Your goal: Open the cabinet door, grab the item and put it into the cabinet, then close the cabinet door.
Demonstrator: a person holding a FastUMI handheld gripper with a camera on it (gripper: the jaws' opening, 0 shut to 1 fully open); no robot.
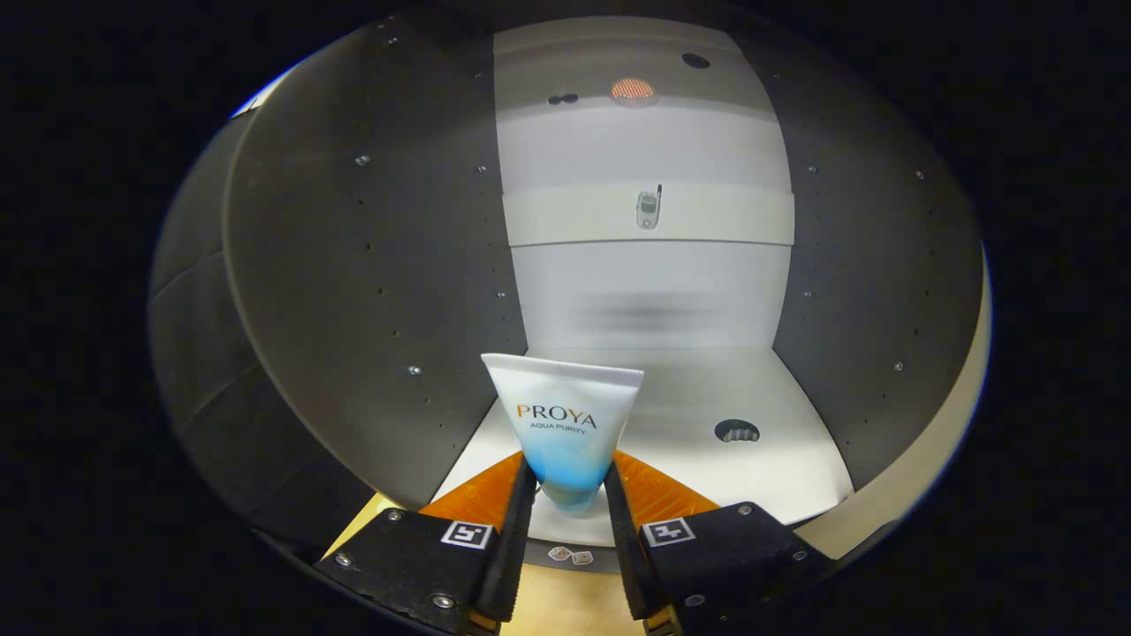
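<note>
Door open, tool [570, 495] clamped on the tube [565, 424] at the cabinet [371, 291] mouth over its floor; left: set tube down, release, close door.

Light is falling into the cabinet [654, 291] from the front, brightening its pale back wall and floor while the dark side walls are staying dim; a smeared grey blur is hanging across the back panel; the tube [565, 424] between the fingers is showing sharp and evenly lit; straight edges are bowing outward toward the rim.
</note>
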